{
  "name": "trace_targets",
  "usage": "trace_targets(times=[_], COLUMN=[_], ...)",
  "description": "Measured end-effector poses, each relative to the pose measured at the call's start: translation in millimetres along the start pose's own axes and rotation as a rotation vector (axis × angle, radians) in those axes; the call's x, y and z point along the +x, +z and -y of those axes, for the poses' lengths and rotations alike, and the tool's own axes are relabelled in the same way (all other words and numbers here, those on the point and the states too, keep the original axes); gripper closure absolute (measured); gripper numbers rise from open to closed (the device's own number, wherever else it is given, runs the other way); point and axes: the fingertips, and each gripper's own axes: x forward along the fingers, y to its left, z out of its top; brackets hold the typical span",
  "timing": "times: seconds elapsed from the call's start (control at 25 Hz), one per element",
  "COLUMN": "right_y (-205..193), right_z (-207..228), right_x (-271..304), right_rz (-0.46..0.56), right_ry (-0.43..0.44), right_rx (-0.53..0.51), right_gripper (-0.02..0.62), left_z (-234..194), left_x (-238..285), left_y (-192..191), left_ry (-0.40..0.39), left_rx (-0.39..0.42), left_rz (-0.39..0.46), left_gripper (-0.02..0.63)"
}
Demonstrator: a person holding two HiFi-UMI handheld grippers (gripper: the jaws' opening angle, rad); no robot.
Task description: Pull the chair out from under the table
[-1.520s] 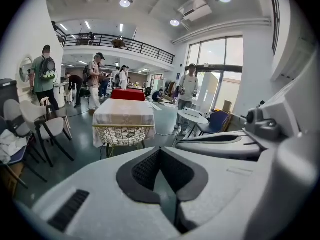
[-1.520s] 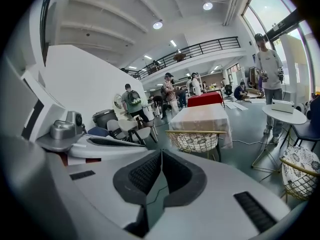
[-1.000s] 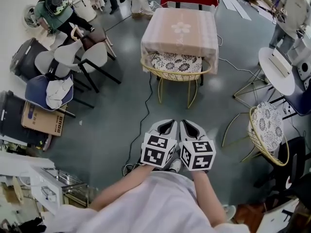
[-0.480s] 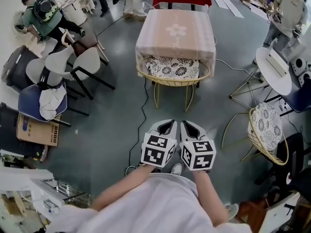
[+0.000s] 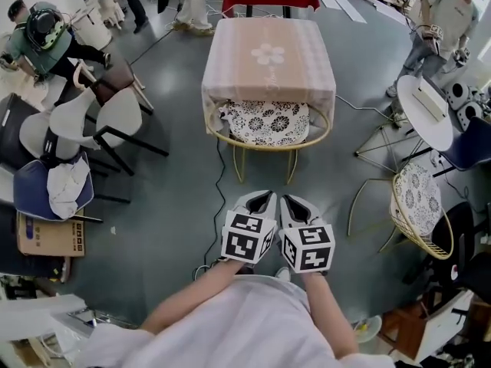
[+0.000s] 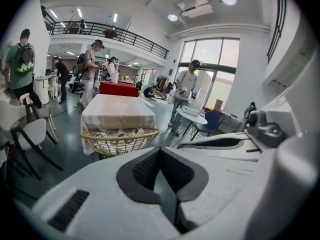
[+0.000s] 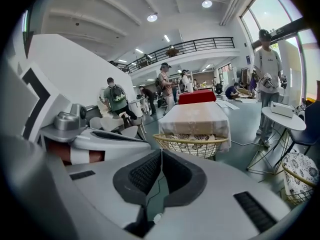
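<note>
The chair, a gold wire basket seat with a patterned cushion, stands at twelve o'clock from the two grippers, well apart from them across bare grey floor. Its seat is tucked partly under the near edge of the table, which wears a pale pink cloth; the chair's rounded back rim and thin gold legs stick out toward the person.

The left gripper and the right gripper are held side by side, nearly touching, low in the head view, both aimed at twelve o'clock. In the left gripper view the left gripper's dark pads meet at the tip with nothing between them; the chair shows just above them at about eleven o'clock, with the table behind it. In the right gripper view the right gripper's jaws are likewise pressed together and empty, and the chair sits at about one o'clock, in front of the table.

A second wire chair stands at about three o'clock from the grippers. A cable runs along the floor at their ten o'clock.
</note>
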Motion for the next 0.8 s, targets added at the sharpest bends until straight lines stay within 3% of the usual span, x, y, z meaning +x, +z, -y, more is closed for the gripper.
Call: trace_targets(times=[0.44, 0.8], right_y=[28, 34], right_z=[-26, -15], right_x=[76, 106], right_rz=[-0.030, -0.076], right_ry=[-0.018, -0.041], right_rx=[-0.099, -0.198], right_gripper=[0.592, 0.592], left_z=[-78, -105], left_x=[19, 41], left_y=[24, 21], left_ry=[-0.050, -0.104], left_rx=[0.040, 0.116], left_rz=[-0.020, -0.075], left_gripper=[0.601, 0.601])
